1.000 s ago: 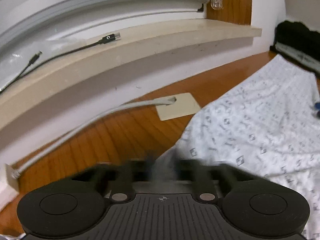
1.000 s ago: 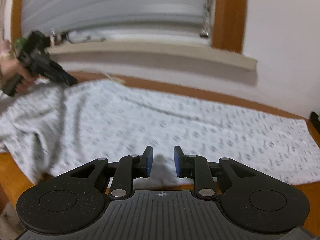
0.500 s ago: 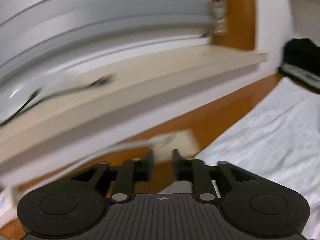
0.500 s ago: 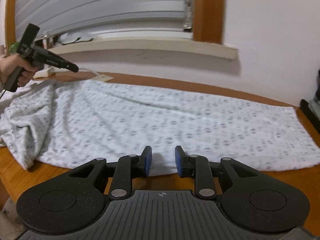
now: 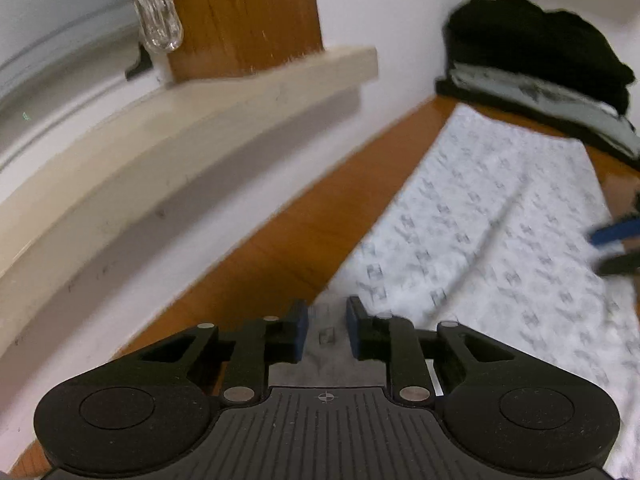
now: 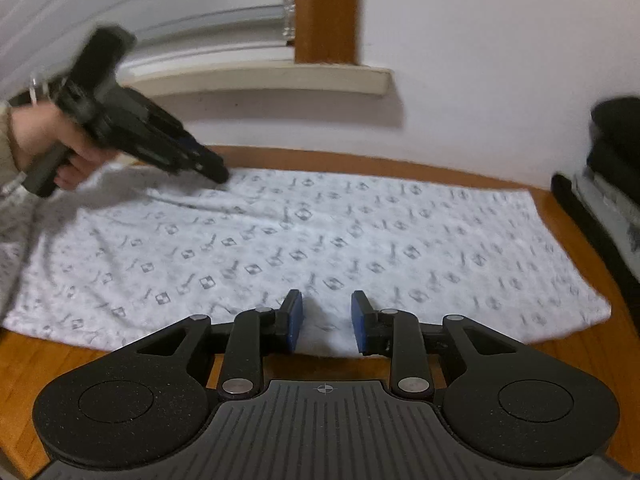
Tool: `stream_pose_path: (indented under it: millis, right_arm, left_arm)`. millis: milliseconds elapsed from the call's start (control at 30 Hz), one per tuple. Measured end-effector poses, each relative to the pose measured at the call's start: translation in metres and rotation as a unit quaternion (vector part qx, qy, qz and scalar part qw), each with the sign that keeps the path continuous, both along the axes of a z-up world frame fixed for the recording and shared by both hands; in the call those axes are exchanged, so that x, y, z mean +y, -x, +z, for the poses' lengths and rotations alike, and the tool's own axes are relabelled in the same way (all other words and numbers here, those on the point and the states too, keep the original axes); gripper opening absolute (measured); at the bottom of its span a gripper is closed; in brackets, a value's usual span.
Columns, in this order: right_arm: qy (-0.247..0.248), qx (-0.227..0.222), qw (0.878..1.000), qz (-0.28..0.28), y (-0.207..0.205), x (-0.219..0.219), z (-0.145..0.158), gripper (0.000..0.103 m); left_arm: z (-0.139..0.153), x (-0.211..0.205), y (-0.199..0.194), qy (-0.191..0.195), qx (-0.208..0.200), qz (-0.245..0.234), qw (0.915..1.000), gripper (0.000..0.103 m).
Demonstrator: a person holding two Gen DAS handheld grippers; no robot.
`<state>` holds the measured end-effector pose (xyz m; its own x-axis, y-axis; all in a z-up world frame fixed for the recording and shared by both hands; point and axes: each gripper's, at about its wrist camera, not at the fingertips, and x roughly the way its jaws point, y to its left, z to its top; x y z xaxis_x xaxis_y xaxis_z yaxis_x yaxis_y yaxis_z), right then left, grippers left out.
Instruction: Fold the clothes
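A white garment with a grey print (image 6: 320, 236) lies spread flat on the wooden table; it also shows in the left wrist view (image 5: 500, 240). My left gripper (image 5: 326, 328) is open, its jaws standing over the garment's far edge near the wall; from the right wrist view it (image 6: 218, 174) is tipped down onto that far edge. My right gripper (image 6: 326, 326) is open, its jaws over the garment's near edge. Its blue pad shows blurred at the right of the left wrist view (image 5: 612, 234).
A stack of folded dark and grey clothes (image 5: 552, 80) sits at the table's right end, also seen in the right wrist view (image 6: 616, 184). A cream window sill (image 6: 272, 76) and white wall (image 6: 480, 60) run behind the wooden table (image 5: 288, 248).
The left gripper has swung right along the garment's far edge and come down onto it. The right gripper has moved forward over the near edge. The garment's left part now lies flatter.
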<state>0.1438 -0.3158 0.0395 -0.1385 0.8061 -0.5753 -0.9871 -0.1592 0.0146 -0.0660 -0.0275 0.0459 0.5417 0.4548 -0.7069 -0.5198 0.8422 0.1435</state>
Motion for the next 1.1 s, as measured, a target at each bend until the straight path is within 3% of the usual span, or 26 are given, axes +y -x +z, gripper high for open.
stream_pose_path:
  millis: [100,367,500,600,767,1000,1100]
  right_arm:
    - [0.0,-0.018,1.0,0.006,-0.005,-0.015,0.0,0.028]
    - [-0.015,0.01,1.0,0.007,-0.03,-0.021,0.009,0.028]
    - [-0.023,0.002,0.999,-0.036,-0.056,-0.003,0.011,0.032]
    - [0.002,-0.014,0.998,-0.068,-0.077,0.012,0.001,0.032]
    - [0.006,-0.008,0.996,-0.083,-0.102,0.005,-0.006,0.032]
    - [-0.013,-0.009,0.996,-0.087,-0.108,-0.015,-0.011,0.032]
    - [-0.021,-0.007,0.996,-0.089,-0.108,-0.018,-0.011,0.032]
  left_arm:
    - [-0.001,0.003,-0.003,-0.011,0.005,0.012,0.9999,0.024]
    - [0.005,0.009,-0.025,-0.028,0.004,0.034,0.999,0.023]
    - [0.008,-0.006,-0.064,-0.015,-0.017,-0.03,0.9993,0.023]
    - [-0.002,-0.013,-0.101,-0.015,0.0,-0.06,0.9981,0.023]
    - [-0.008,0.003,-0.121,-0.011,-0.013,-0.038,0.9991,0.023]
    - [-0.015,0.012,-0.139,-0.054,0.001,-0.024,0.9983,0.023]
    - [-0.008,0.008,-0.137,-0.054,0.0,-0.01,0.9985,0.023]
